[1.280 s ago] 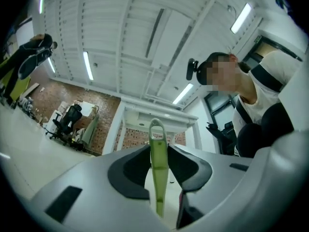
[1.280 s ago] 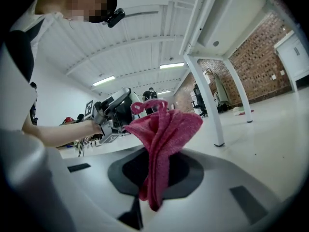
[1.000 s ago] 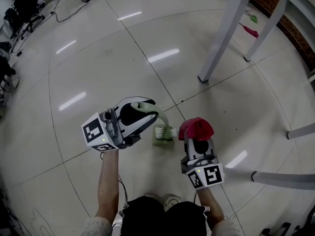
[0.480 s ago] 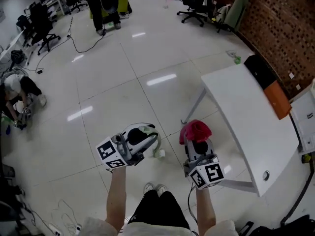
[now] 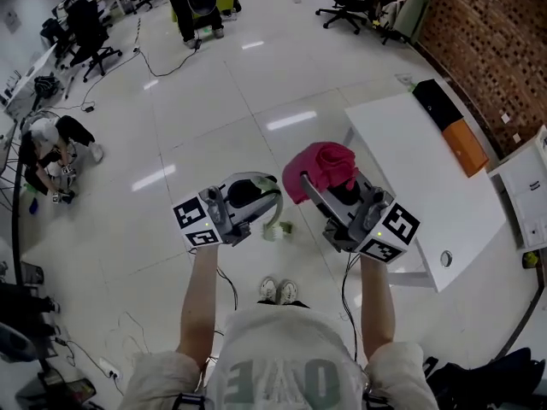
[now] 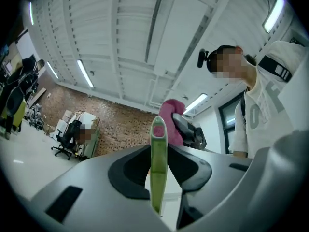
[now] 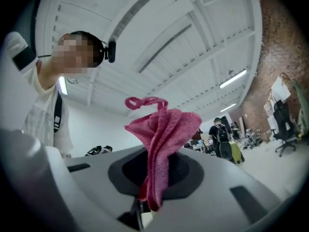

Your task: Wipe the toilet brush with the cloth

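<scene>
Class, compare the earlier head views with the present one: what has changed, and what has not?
The left gripper and right gripper rose high above the floor, carrying the green plastic toilet brush and crumpled pink cloth. Unchanged: each pair of jaws stays shut on its item.

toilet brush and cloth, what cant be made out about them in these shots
- Bristles of the toilet brush: in the head view they are too small and partly behind the left gripper. The left gripper view shows only the green handle.
- Full extent of the cloth: it is bunched in every view, and its clamped end sinks between the jaws of the right gripper.
- Right gripper's tips: in the head view the cloth covers them.
</scene>
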Available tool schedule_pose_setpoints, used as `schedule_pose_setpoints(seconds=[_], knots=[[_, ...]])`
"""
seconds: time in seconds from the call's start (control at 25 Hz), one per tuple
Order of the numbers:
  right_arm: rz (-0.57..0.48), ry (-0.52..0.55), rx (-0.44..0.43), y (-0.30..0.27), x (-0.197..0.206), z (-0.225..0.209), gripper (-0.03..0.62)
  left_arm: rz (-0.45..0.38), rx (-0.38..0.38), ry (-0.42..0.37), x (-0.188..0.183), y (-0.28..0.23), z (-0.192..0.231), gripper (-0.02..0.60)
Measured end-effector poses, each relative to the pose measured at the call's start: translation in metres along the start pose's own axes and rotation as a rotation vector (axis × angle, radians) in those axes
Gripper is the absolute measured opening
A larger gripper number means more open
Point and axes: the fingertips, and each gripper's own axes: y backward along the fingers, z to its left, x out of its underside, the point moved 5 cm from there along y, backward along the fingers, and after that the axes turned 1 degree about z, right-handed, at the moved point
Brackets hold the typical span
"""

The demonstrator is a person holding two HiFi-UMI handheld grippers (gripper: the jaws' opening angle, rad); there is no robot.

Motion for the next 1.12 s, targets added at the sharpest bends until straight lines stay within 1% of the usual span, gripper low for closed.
schedule_pose_setpoints(seconds=[0.08,0.16,0.32,0.44,0.6,0.72,0.8,0.88,1.0,1.12], knots=[[-0.001,0.033,-0.054,-0.006,-0.011,0.008,0.031,-0.002,0.018,-0.013,-0.008,-0.002,-0.004,0.114],[0.017,0.051,-0.073,-0.010,-0.014,0.013,0.031,-0.004,0.030,-0.030,-0.015,-0.003,-0.008,0.114],[0.026,0.066,-0.083,-0.012,-0.015,0.018,0.031,0.008,0.049,-0.065,-0.023,-0.010,-0.012,0.114],[0.025,0.063,-0.076,-0.011,-0.013,0.018,0.031,0.007,0.062,-0.059,-0.023,-0.012,-0.014,0.114],[0.053,0.037,-0.050,-0.002,0.002,0.015,0.031,-0.013,0.056,-0.064,-0.030,-0.014,-0.016,0.114],[0.090,0.014,-0.009,0.007,0.025,0.010,0.031,-0.049,0.070,-0.076,-0.042,-0.016,-0.019,0.114],[0.099,-0.025,0.013,0.010,0.043,0.008,0.031,-0.075,0.071,-0.084,-0.053,-0.017,-0.021,0.114],[0.082,-0.077,0.038,0.014,0.057,0.005,0.031,-0.084,0.066,-0.094,-0.064,-0.019,-0.024,0.114],[0.071,-0.136,0.085,0.022,0.077,0.003,0.031,-0.083,0.052,-0.105,-0.077,-0.025,-0.032,0.114],[0.067,-0.193,0.130,0.023,0.099,0.000,0.031,-0.077,0.047,-0.099,-0.086,-0.028,-0.034,0.114]])
